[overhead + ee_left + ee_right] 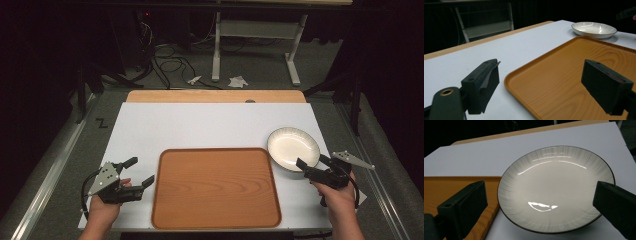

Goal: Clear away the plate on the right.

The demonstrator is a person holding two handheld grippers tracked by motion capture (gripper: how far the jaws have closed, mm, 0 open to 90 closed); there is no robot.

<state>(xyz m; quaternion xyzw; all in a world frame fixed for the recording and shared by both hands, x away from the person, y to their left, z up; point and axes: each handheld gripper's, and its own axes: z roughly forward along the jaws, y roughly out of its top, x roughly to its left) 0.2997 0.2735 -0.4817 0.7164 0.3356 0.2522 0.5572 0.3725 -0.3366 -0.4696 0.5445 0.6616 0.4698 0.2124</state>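
Right hand-held gripper [313, 167] wide open, empty, at white plate [293, 148] right of wooden tray [216, 187] | pinch near rim squarely | left hand-held gripper [134, 172] open, empty

We see two black grippers, the left gripper [138, 173] and right gripper [312, 162], each with blocky fingers [483, 83], a grey three-cornered plate, a black cable and a brass-ringed screw hole.

The tray [216, 187] lies on the table [200, 125] at the middle of its near edge; the plate [293, 148] sits just beside the tray's far right corner.
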